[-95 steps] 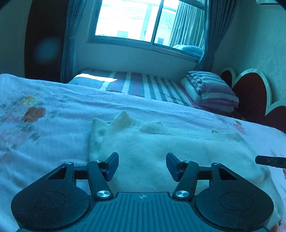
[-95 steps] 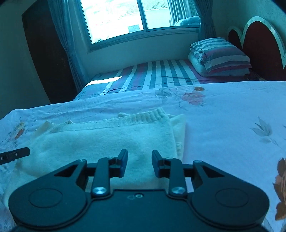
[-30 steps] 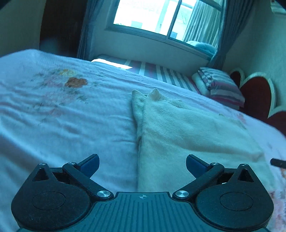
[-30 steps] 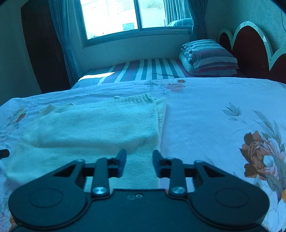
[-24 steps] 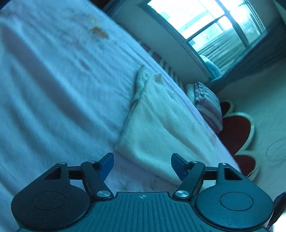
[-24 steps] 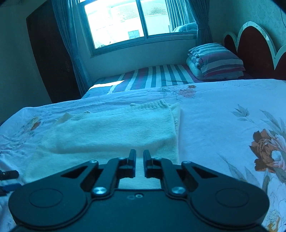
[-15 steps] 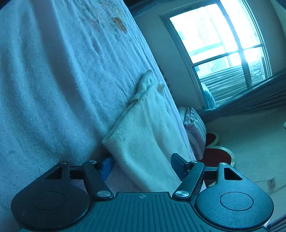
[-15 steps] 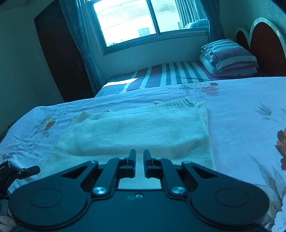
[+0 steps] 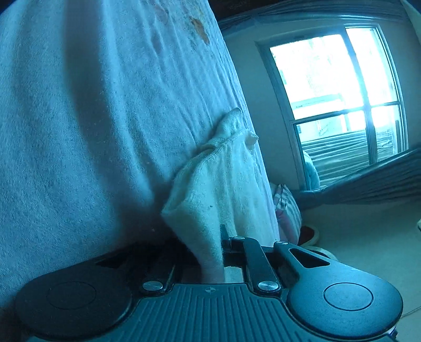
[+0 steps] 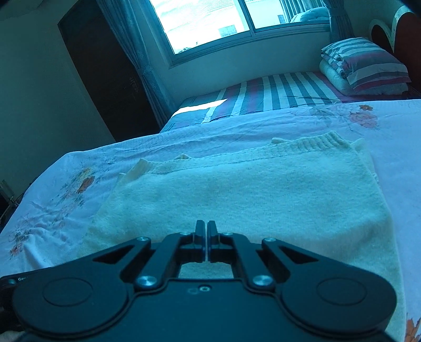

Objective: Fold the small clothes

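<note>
1. Floral bedsheet covers the bed below a window.
2. Cream sweater lies folded flat on it.
3. Left gripper, rolled sideways, has just closed, clamping the sweater's corner.
4. Right gripper has just closed empty above the sweater's near edge.

the left gripper is rolled hard onto its side, so its view stands tilted, and it points somewhat downward. its jaws have just been closing and now pinch a corner of the sweater between them; the left finger is mostly hidden in shadow. the right gripper sits level, pointing down and forward, low over the sweater, its 2 fingers pressed together with nothing between them.
</note>
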A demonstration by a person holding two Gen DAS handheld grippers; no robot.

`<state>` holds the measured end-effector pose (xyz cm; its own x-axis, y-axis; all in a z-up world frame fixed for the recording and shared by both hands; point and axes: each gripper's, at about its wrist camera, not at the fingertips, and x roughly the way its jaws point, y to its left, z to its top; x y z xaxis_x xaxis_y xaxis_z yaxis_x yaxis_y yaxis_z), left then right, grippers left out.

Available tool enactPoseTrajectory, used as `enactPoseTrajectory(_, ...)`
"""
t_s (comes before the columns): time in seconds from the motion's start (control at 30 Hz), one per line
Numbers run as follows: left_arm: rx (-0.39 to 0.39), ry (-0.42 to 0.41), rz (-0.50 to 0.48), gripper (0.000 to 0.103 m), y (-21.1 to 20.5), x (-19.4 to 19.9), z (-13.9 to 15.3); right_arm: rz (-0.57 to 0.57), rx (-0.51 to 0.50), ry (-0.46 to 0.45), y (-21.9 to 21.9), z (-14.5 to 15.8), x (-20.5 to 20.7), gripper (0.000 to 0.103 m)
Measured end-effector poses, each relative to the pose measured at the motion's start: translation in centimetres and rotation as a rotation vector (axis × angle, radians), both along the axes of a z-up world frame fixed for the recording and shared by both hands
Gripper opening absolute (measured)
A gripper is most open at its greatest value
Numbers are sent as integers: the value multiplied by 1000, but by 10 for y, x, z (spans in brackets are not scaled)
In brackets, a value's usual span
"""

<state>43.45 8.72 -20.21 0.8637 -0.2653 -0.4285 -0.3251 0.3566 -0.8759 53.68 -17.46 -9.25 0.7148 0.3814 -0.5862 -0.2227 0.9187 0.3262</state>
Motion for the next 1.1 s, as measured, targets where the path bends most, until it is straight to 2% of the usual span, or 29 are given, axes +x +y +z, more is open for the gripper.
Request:
enactPoseTrajectory(0.27, 57, -38, -13, 7, -4, -4, 3, 51, 32, 31, 7, -20, 8, 3)
enactPoseTrajectory(0.37, 69, -46, -17, 7, 0, -4, 7, 42, 18, 51, 8, -31, 11, 0)
enactPoseTrajectory(0.43, 84, -48, -13, 7, 1, -4, 8, 33, 34, 53, 5, -30, 11, 0)
enactPoseTrajectory(0.53, 64, -45, 2, 7, 2, -5, 6, 40, 40, 35, 5, -23, 4, 2)
enactPoseTrajectory(0.63, 85, -37, 22, 8, 2, -7, 9, 32, 26, 63, 5, -31, 5, 0)
enactPoseTrajectory(0.77, 93, -43, 5, 7, 3, -7, 9, 43, 26, 23, 7, -24, 1, 2)
enactPoseTrajectory(0.8, 101, -43, 2, 7, 4, -8, 10, 42, 13, 41, 8, -27, 4, 1)
enactPoseTrajectory(0.87, 155, -36, -17, 7, 3, -4, 17, 30, 37, 62, 5, -34, 9, 0)
enactPoseTrajectory(0.93, 221, -63, -54, 6, 0, 1, 31, 26, 57, 70, 2, -35, 9, 0)
enactPoseTrajectory(1.1, 460, -177, -206, 6, -31, 23, 98, 17, 76, 71, -1, -34, 7, 0)
